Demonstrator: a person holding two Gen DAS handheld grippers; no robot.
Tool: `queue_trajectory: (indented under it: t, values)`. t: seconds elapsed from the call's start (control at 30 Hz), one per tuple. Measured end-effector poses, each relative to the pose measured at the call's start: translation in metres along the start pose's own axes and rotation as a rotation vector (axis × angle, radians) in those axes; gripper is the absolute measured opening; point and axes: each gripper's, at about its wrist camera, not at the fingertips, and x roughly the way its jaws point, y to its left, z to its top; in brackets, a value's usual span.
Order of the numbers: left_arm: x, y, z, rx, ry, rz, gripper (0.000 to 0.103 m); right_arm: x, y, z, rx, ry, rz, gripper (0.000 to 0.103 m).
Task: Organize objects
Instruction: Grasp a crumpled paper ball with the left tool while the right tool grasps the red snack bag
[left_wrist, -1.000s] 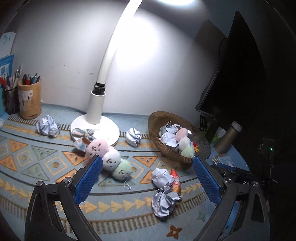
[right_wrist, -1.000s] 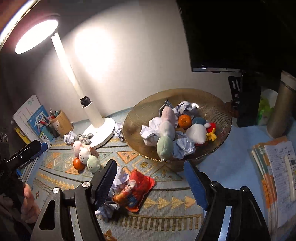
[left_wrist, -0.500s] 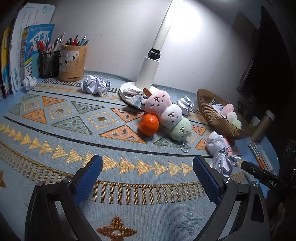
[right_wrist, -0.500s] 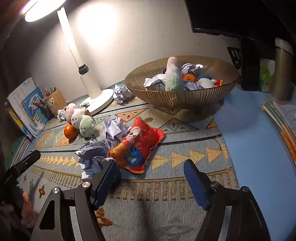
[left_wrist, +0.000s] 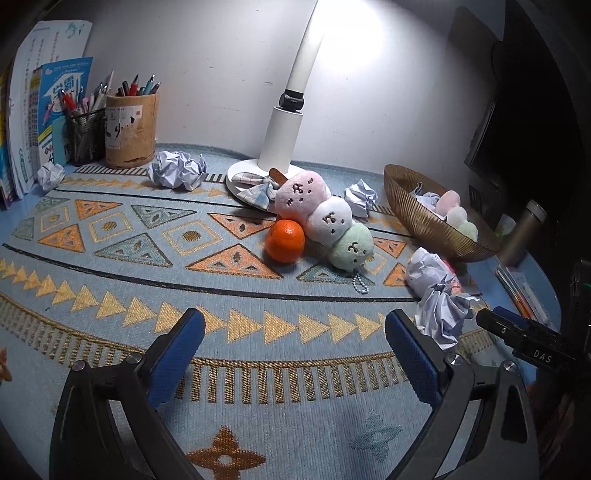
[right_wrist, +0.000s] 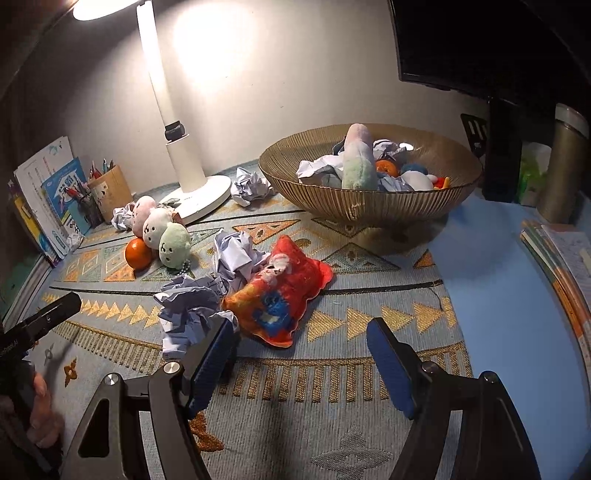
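My left gripper (left_wrist: 293, 326) hangs open low over the patterned mat (left_wrist: 184, 288), nothing between its blue pads. Beyond it lie an orange (left_wrist: 285, 240) and a three-ball plush (left_wrist: 325, 219), pink, white and green. Crumpled paper balls (left_wrist: 439, 310) lie to its right. My right gripper (right_wrist: 301, 338) is open too, just short of a red plush pouch (right_wrist: 280, 291); crumpled paper (right_wrist: 188, 306) touches its left pad. The gold ribbed bowl (right_wrist: 369, 206) behind holds paper, plush toys and an orange.
A white lamp base (left_wrist: 255, 173) stands at the back, with more paper balls (left_wrist: 177, 170) near it. Pen cups (left_wrist: 129, 133) and books (left_wrist: 33, 122) are at the back left. A metal bottle (right_wrist: 565, 166), a monitor and a stack of notebooks (right_wrist: 561, 251) stand on the right.
Both grippers have dropped toward the mat and tilted to a flatter view. The left one has swung left, bringing the orange and pen cups into view. The objects have not moved.
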Motion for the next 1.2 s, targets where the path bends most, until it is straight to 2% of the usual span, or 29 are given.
queue_trajectory:
  t: [0.1, 0.2, 0.27, 0.33, 0.4, 0.43, 0.57, 0.6, 0.63, 0.67, 0.73, 0.8, 0.87, 0.97, 1.07, 1.13, 1.2]
  values:
    - [0.001, -0.011, 0.0, 0.045, 0.025, -0.031, 0.098, 0.007, -0.006, 0.004, 0.041, 0.048, 0.03, 0.073]
    - [0.005, -0.04, -0.003, 0.093, 0.091, -0.176, 0.098, 0.02, -0.026, 0.011, 0.201, 0.122, 0.192, 0.073]
    - [0.008, -0.067, -0.002, 0.156, 0.111, -0.216, 0.098, 0.029, -0.035, 0.018, 0.294, 0.15, 0.267, 0.073]
    - [0.02, -0.091, 0.0, 0.215, 0.154, -0.24, 0.098, 0.034, -0.031, 0.027, 0.29, 0.152, 0.274, 0.073]
    - [0.036, -0.109, 0.001, 0.261, 0.192, -0.236, 0.097, 0.043, -0.02, 0.033, 0.245, 0.173, 0.204, 0.073]
    - [0.044, -0.115, 0.002, 0.276, 0.206, -0.236, 0.095, 0.048, -0.016, 0.034, 0.228, 0.193, 0.175, 0.072]
    - [0.066, -0.126, -0.002, 0.302, 0.282, -0.268, 0.059, 0.061, -0.004, 0.033, 0.192, 0.202, 0.184, 0.056]
    - [0.069, -0.126, -0.004, 0.301, 0.284, -0.255, 0.058, 0.06, -0.001, 0.033, 0.169, 0.195, 0.175, 0.05]
    - [0.071, -0.123, -0.005, 0.295, 0.285, -0.253, 0.05, 0.059, 0.002, 0.033, 0.146, 0.191, 0.164, 0.046]
    - [0.07, -0.118, -0.005, 0.269, 0.283, -0.278, 0.047, 0.057, 0.002, 0.032, 0.134, 0.183, 0.164, 0.044]
    - [0.061, -0.105, 0.0, 0.196, 0.276, -0.329, 0.046, 0.051, -0.001, 0.03, 0.114, 0.174, 0.157, 0.041]
    - [0.043, -0.093, 0.002, 0.166, 0.237, -0.309, 0.046, 0.04, -0.008, 0.029, 0.106, 0.161, 0.15, 0.038]
    - [0.024, -0.081, 0.003, 0.145, 0.196, -0.288, 0.046, 0.025, -0.016, 0.028, 0.094, 0.15, 0.158, 0.037]
    - [0.005, -0.059, 0.0, 0.114, 0.148, -0.227, 0.046, 0.007, -0.011, 0.02, -0.022, 0.176, 0.169, 0.038]
    - [0.005, -0.037, -0.006, 0.064, 0.144, -0.181, 0.046, 0.004, -0.002, 0.004, -0.152, 0.229, 0.107, 0.038]
    - [0.007, -0.022, -0.011, 0.004, 0.139, -0.195, 0.046, 0.004, -0.007, -0.004, -0.137, 0.243, 0.091, 0.038]
    - [0.002, -0.016, -0.011, -0.023, 0.111, -0.191, 0.046, 0.002, -0.02, -0.008, -0.059, 0.255, 0.13, 0.042]
